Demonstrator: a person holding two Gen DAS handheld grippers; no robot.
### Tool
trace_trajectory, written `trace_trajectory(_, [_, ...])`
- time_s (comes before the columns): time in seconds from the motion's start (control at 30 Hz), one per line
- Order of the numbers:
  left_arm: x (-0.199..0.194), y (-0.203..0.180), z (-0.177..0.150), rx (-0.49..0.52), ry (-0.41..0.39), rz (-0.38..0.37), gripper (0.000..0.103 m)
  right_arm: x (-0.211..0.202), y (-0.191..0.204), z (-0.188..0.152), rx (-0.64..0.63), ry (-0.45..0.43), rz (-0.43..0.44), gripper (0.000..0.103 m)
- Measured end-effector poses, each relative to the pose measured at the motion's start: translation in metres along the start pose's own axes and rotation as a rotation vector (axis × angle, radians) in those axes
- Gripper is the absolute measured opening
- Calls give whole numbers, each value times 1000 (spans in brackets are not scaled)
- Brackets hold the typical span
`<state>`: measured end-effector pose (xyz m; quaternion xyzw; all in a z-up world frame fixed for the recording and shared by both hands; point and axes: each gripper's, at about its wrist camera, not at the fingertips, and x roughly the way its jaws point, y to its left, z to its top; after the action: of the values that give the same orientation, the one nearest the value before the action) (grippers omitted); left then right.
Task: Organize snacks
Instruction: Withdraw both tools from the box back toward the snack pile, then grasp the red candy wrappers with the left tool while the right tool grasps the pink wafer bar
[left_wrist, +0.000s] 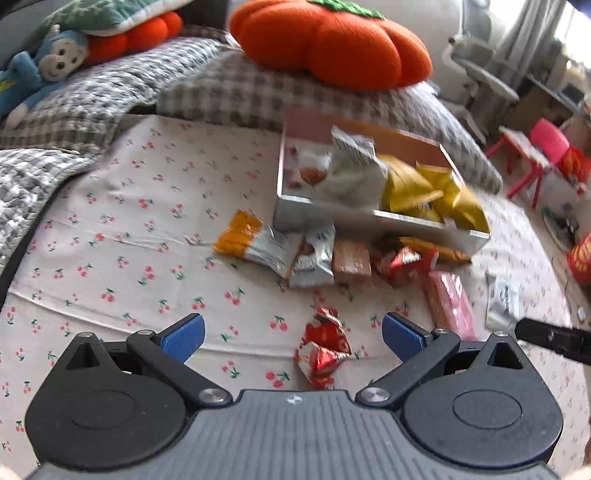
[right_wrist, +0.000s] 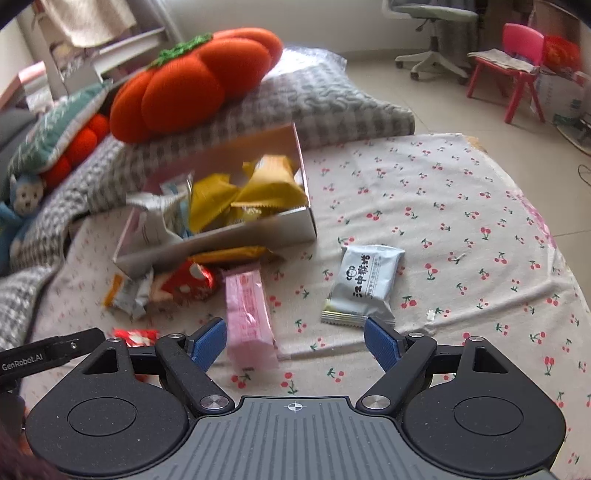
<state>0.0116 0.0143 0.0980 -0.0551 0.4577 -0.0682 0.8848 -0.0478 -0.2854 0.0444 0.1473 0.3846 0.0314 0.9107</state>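
Your right hand-held gripper (right_wrist: 294, 345) is spread and empty; the pink snack bar (right_wrist: 248, 314) lies on the bed sheet (right_wrist: 461, 229) just ahead, nearer its left finger, long axis pointing away toward the box (right_wrist: 221, 242); your left hand-held gripper (left_wrist: 293, 338), spread too, faces the red wrapper (left_wrist: 323, 347).

Pale tiled floor (right_wrist: 461, 110) lies beyond the bed's cherry-print sheet (right_wrist: 461, 221), daylit through a curtained window (left_wrist: 535, 26). An orange pumpkin cushion (right_wrist: 192, 77) tops checked pillows (right_wrist: 314, 103); a pink child's chair (right_wrist: 517, 66) and a grey office chair (right_wrist: 432, 22) stand behind
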Motion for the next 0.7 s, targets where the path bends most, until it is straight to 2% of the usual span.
trace_trajectory(0.27, [9,-6,-13,28,43,17,102,18,19,-1,-68,40,19,83])
trace_trajectory(0.43, [18,-9,-15,41,63,44,95,31,41,-4,-151,58,14,83])
trace_trajectory(0.63, [27,-14,-19,76,84,52,68,50,59,-5,-205,75,-12,80])
trace_trajectory(0.7, [31,-17,-20,97,88,62,54,55,62,-5,-207,77,-26,80])
